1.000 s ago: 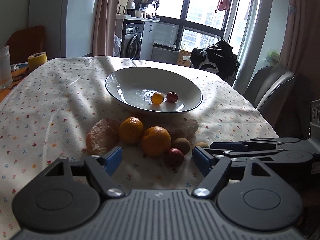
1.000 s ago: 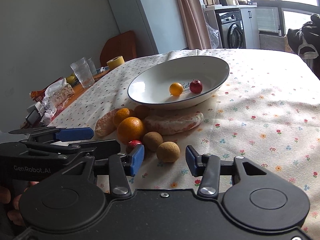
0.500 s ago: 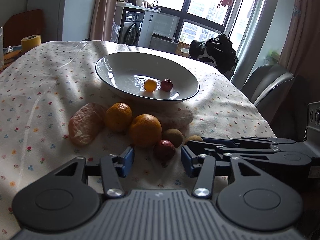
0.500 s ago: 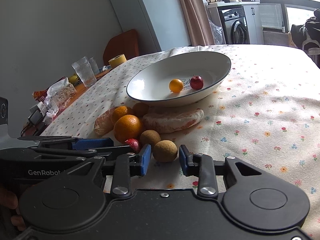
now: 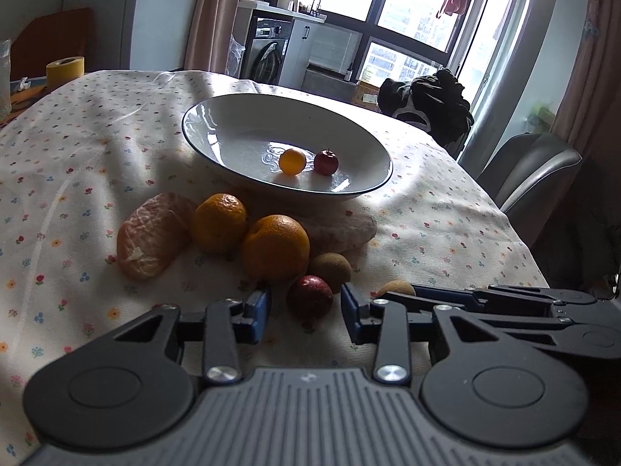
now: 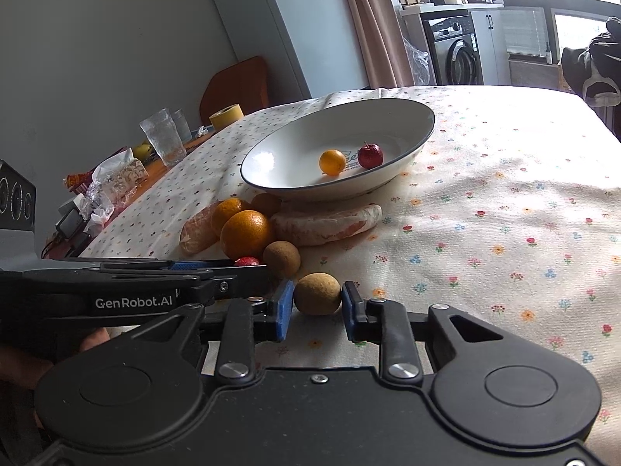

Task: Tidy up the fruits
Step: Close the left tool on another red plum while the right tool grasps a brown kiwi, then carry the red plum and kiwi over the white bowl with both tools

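Red fruit point(image 5: 309, 296) between the parted left claw point(image 5: 306, 310) pads — tan fruit point(image 6: 317, 293) snug in the right claw point(image 6: 317, 308).

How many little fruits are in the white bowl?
2: a small orange one and a small red one, side by side near the middle of the bowl. None looks hidden.
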### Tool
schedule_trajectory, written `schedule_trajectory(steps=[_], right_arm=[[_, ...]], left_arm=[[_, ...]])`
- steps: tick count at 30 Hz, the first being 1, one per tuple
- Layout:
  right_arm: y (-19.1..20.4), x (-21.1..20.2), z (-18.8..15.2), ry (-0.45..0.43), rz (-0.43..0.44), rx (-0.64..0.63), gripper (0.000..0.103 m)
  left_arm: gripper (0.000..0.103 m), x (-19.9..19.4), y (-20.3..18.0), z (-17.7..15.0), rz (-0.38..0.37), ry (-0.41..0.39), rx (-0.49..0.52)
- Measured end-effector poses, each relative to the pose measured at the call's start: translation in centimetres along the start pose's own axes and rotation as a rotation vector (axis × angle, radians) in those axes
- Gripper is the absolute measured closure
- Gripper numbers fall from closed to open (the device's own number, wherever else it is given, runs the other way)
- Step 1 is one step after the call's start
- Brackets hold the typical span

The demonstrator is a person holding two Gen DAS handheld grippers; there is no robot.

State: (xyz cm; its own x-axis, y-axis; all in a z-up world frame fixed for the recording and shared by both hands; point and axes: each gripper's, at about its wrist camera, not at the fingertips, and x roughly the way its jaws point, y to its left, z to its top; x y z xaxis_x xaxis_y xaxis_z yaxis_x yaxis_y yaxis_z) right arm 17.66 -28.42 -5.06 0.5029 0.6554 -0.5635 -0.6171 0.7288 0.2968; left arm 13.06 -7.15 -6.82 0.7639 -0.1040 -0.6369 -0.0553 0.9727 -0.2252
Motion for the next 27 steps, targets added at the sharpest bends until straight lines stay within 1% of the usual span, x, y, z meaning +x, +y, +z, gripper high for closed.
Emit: schedule_trajectory(steps=[1, 2, 6, 10, 16, 27], right_arm=[[0.0, 0.0, 0.0, 0.0, 0.0, -0.001, 0.077], [0.0, 0.0, 0.0, -0.001, 0.0, -0.001, 0.077], [0.0, -0.1, 0.1, -0.008, 0.007, 0.004, 0.077], [0.1, -0.1, 0.3, -0.012, 0.012, 0.002, 0.077], [1.1, -0.5, 1.1, -0.028, 0.009, -0.019, 0.077], [2.5, -1.3, 2.4, -0.057, 0.002, -0.037, 0.077]], left_arm=[[0.074, 0.0, 0.0, 0.0, 0.006, 0.0, 0.003], [0.079, 0.1, 0.0, 0.0, 0.005, 0.003, 0.003], [0.08, -0.2, -0.2, 0.1, 0.012, 0.018, 0.034], [0.08, -1.0, -0.2, 0.2, 0.006, 0.012, 0.046], [0.08, -2.3, 0.1, 0.4, -0.006, -0.02, 0.04], [0.08, -4.7, 2.4, 1.7, 0.012, -0.098, -0.014]])
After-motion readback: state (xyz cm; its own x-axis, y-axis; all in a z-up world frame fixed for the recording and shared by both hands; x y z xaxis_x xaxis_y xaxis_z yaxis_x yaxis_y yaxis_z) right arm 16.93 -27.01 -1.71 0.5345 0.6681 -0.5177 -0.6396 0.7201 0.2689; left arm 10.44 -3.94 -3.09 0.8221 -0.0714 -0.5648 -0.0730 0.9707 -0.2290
